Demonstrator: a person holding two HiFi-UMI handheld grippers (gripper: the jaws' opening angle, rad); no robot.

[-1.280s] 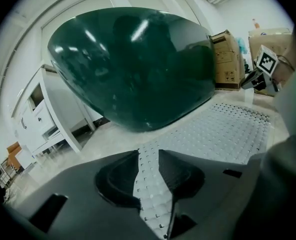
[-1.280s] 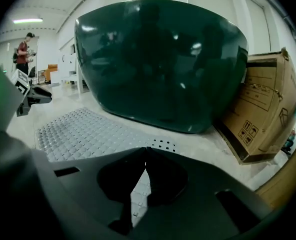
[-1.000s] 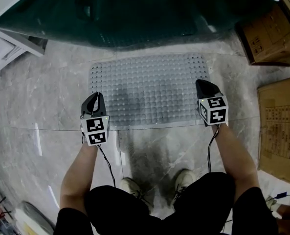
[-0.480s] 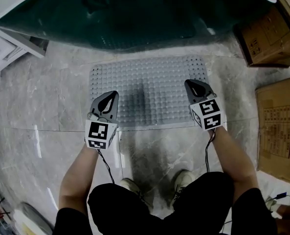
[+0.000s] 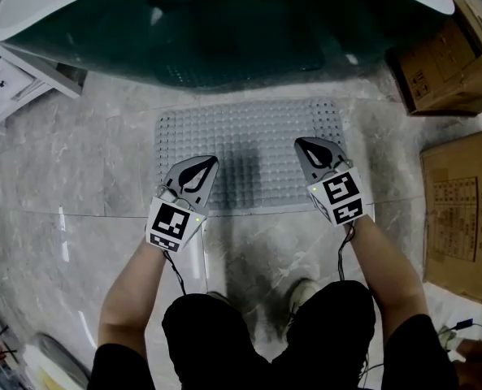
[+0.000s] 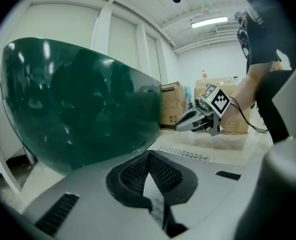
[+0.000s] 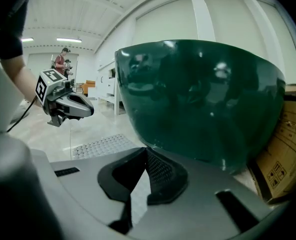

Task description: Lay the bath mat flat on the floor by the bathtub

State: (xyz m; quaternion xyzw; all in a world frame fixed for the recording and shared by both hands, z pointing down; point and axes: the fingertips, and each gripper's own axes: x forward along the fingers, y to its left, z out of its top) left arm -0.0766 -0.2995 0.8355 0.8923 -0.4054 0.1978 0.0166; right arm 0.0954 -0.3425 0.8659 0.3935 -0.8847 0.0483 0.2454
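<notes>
The grey studded bath mat (image 5: 249, 145) lies flat on the marble floor, its far edge against the dark green bathtub (image 5: 224, 31). My left gripper (image 5: 210, 162) hovers over the mat's near left part, shut and empty. My right gripper (image 5: 301, 143) hovers over the near right part, also shut with nothing in it. In the left gripper view my own jaws (image 6: 148, 156) meet in front of the tub (image 6: 78, 109), with the right gripper (image 6: 180, 127) and the mat (image 6: 185, 154) beyond. The right gripper view shows its closed jaws (image 7: 147, 151), the left gripper (image 7: 90, 111) and the mat (image 7: 100, 145).
Cardboard boxes (image 5: 440, 55) stand at the tub's right end, and a flat carton (image 5: 460, 210) lies right of the mat. A white cabinet (image 5: 5, 88) is at the left. My shoe (image 5: 306, 291) is just behind the mat. A person (image 7: 63, 59) stands far off.
Both grippers have lifted from the mat's near corners and drawn inward over it. The mat stays flat on the floor.
</notes>
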